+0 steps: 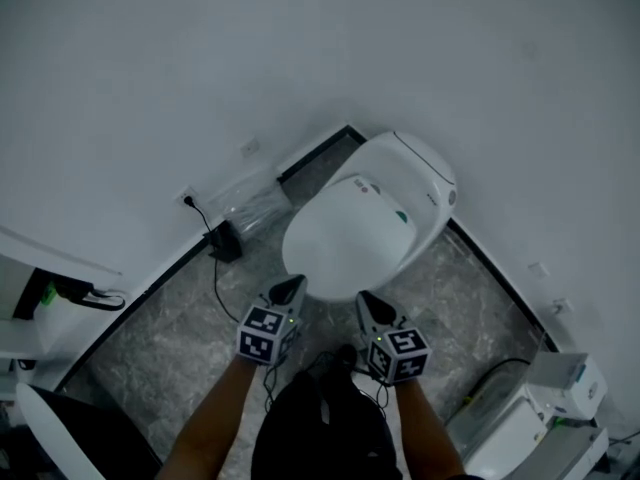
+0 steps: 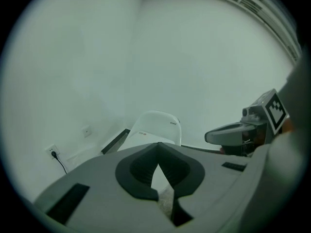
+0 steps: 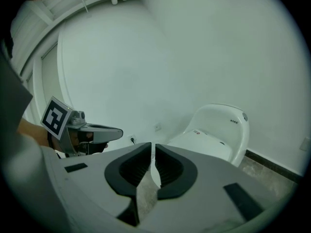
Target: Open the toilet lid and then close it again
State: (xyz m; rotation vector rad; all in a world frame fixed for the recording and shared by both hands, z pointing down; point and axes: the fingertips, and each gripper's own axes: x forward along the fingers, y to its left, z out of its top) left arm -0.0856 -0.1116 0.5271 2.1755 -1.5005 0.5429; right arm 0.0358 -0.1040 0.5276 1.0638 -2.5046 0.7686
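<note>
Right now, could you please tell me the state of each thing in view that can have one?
toilet lid: down, closed.
left tongs: shut, holding nothing.
right tongs: shut but for a sliver, holding nothing.
black plug: plugged into the wall socket.

the glossy white oval toilet lid (image 1: 345,240) is down, shut flat over the bowl, its narrow end nearest us, on the white rounded toilet (image 1: 428,171) angled into the corner.

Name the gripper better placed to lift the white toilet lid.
Left, likely: the left gripper is at the front tip of the white oval toilet lid; the right gripper, off its side.
</note>
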